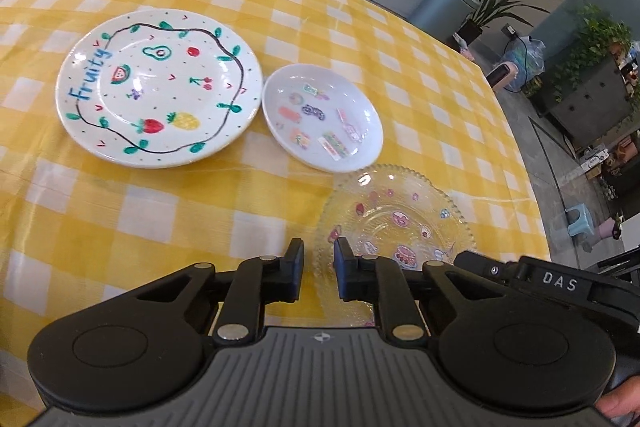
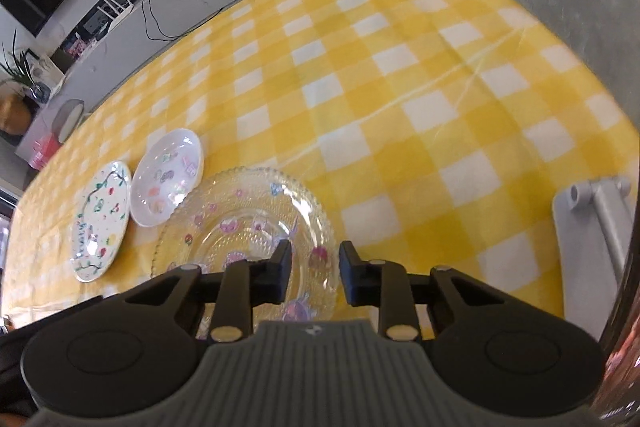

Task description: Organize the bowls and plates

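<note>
- Nearest the left wrist camera, the left gripper (image 1: 318, 269) hangs at the near rim of the clear glass plate with beaded edge and cartoon stickers (image 1: 394, 223), jaws narrowly parted with only bare cloth between the tips.
- Across the plate, the right gripper (image 2: 315, 273) straddles its opposite rim, jaws apart, apparently not pinching.
- Glass looks rigid, slick and breakable; the beaded rim seems the safest hold.
- Beyond, touching it, sits the small white stickered bowl (image 1: 322, 117); beside that, the white fruit-painted ceramic plate (image 1: 158, 87), all on the yellow checked tablecloth (image 1: 168, 223).
</note>
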Tool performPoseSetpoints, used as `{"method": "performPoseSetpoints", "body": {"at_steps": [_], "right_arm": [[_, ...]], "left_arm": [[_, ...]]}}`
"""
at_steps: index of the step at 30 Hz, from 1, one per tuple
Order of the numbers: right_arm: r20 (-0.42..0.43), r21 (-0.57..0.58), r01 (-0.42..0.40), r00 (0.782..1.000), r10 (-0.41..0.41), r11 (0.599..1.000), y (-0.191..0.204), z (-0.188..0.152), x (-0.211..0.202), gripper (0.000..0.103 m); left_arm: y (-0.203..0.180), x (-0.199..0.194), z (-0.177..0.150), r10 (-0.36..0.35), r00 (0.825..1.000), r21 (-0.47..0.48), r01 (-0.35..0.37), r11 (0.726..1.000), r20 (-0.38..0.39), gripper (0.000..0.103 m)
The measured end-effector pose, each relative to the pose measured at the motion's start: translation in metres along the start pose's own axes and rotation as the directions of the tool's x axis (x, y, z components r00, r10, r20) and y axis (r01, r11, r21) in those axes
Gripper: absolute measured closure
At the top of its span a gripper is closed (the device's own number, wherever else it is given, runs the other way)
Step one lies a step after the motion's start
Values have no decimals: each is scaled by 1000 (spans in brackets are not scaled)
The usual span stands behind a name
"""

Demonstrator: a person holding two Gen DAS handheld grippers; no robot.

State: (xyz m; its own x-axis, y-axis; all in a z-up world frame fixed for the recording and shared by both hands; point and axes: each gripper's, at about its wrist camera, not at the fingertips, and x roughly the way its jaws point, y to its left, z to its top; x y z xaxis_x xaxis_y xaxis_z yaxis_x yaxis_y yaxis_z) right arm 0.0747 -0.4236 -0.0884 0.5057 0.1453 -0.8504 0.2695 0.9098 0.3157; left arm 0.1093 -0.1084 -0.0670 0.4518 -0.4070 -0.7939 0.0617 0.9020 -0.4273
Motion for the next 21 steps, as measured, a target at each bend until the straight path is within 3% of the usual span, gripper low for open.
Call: {"method": "performPoseSetpoints", "body": {"at_steps": [1, 2, 7, 10, 14, 19, 21], "right_arm": [[10, -22, 20, 1000, -20, 1000, 4, 0, 0, 62], [16, -36, 29, 999, -29, 999, 5, 1, 1, 60], [13, -24, 18, 1000, -17, 1000, 3, 2, 3, 60], [9, -16, 4, 1000, -4, 1000, 1, 1, 3, 70], [-3, 1, -25, 1000, 25, 1000, 0, 0, 4, 74], [1, 17, -8, 1000, 8, 1000, -3, -2, 3, 88], [-4, 42, -21, 1000, 21, 999, -6, -2, 2, 89]], "left_arm": [[1, 0, 0, 1, 1000, 1, -1, 1000, -1, 84], [2, -1, 0, 0, 1000, 0, 0, 1000, -1, 84], [1, 0, 1, -5, 1000, 1, 5, 1000, -2, 84], [1, 1, 2, -6, 1000, 6, 6, 1000, -4, 84], [2, 2, 2, -21, 1000, 3, 21, 1000, -8, 91], [-2, 2, 0, -10, 1000, 20, 10, 1000, 3, 92], [-2, 1, -1, -7, 1000, 22, 7, 1000, 5, 92]]}}
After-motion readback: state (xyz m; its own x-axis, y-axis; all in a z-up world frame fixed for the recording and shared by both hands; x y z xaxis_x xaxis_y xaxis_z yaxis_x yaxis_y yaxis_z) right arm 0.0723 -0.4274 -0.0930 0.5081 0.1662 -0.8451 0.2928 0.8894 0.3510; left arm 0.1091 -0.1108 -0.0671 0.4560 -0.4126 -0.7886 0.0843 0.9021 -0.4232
